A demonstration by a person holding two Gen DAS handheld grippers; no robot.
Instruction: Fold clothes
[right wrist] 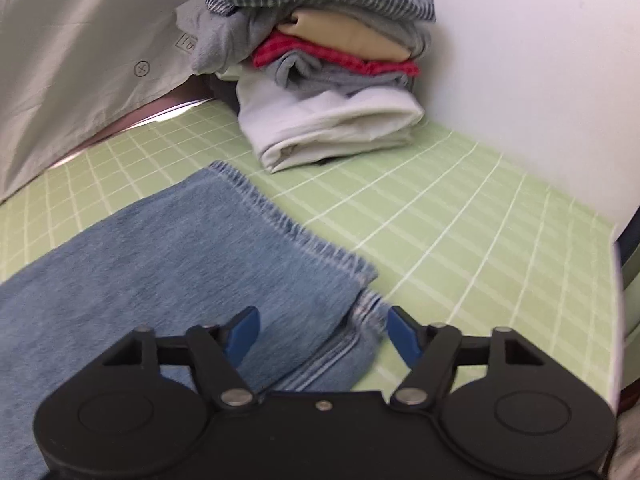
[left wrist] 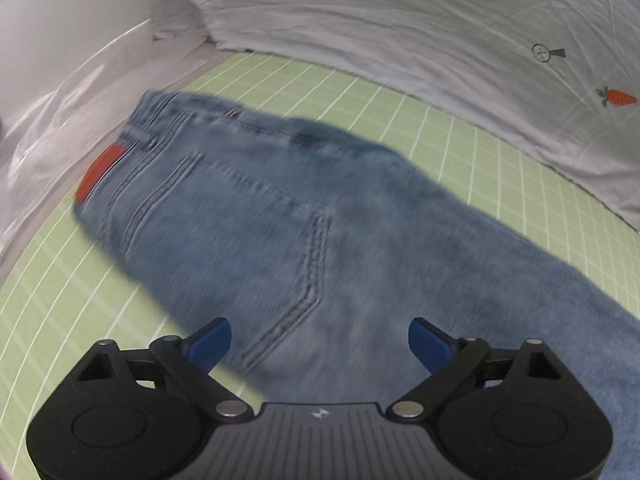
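Left gripper (left wrist: 319, 346) sits at the bottom of its view with blue fingers (left wrist: 210, 342) spread wide apart above the jeans, nothing between the pads. Right gripper (right wrist: 322, 334), low in its own view, has its jaws partly apart, straddling the hem end of a jeans leg; the pads do not visibly press the cloth.

Largest in both views is the green gridded worktop (right wrist: 460, 216). A white printed sheet (left wrist: 400, 32) fills the upper part of the left wrist view and the upper left of the right wrist view. The jeans (left wrist: 280, 208) lie flat across the middle of the left view, blurred, waistband toward the upper left, back pocket stitching up, a red patch (left wrist: 100, 172) at the waist edge. In the right view the leg hems (right wrist: 288, 224) lie in the centre, one leg over the other. A stack of folded clothes (right wrist: 320, 60) stands at the top centre, a checked shirt on top.
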